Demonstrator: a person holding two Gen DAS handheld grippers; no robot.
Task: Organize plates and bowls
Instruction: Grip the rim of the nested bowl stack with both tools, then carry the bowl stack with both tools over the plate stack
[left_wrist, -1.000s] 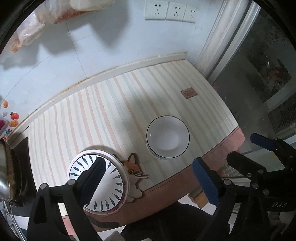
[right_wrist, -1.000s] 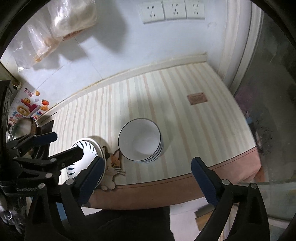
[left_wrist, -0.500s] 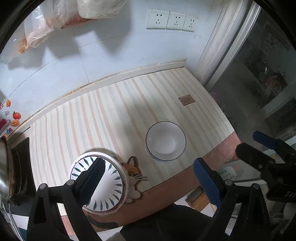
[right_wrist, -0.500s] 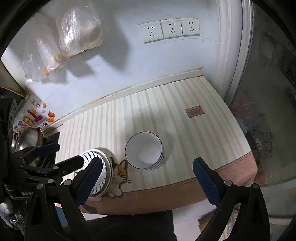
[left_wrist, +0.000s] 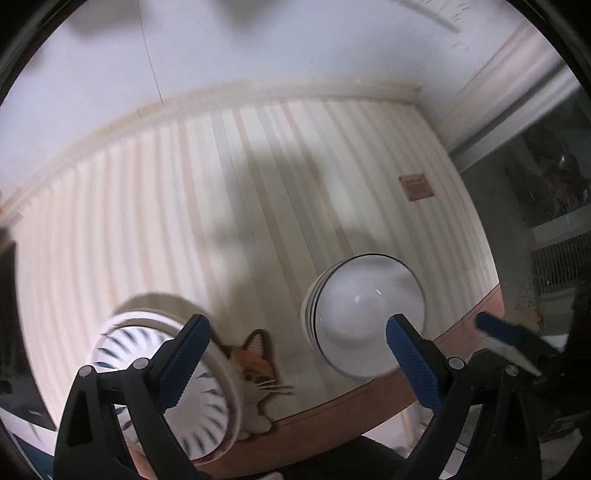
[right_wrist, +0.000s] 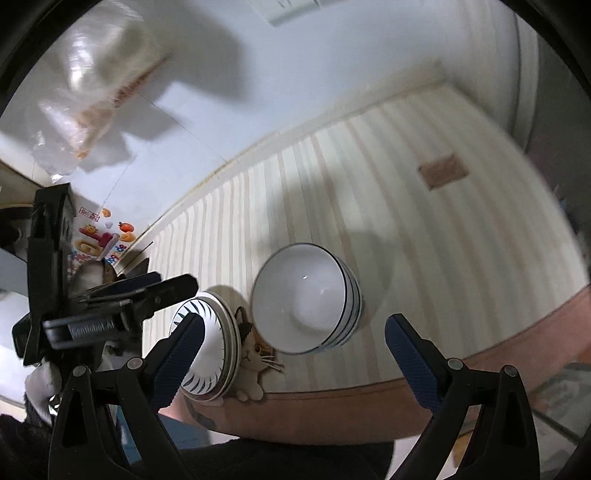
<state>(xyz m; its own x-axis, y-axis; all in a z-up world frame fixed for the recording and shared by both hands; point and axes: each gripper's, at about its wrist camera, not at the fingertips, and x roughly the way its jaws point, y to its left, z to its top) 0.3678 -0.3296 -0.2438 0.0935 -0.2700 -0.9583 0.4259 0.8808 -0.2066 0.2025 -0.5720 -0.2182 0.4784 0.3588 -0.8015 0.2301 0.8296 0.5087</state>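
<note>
The left hand-held gripper (left_wrist: 295, 354) hovers above the striped bench (left_wrist: 258, 206), jaws spread apart and empty; the right hand-held gripper (right_wrist: 293, 354) likewise stands apart, holding nothing; the stacked white bowls (right_wrist: 306, 299) sit near the bench's front edge; the stacked leaf-patterned plates (right_wrist: 218, 339) rest just left, a cat-shaped mat (right_wrist: 255, 354) between them.

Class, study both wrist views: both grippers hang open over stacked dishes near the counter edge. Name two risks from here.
1. The plate stack sits at the counter's front edge, partly on a cat-shaped mat; a nudge might tip it off.
2. The bowl stack looks slightly uneven; gripping only the top rim may shift the lower bowls.
</note>
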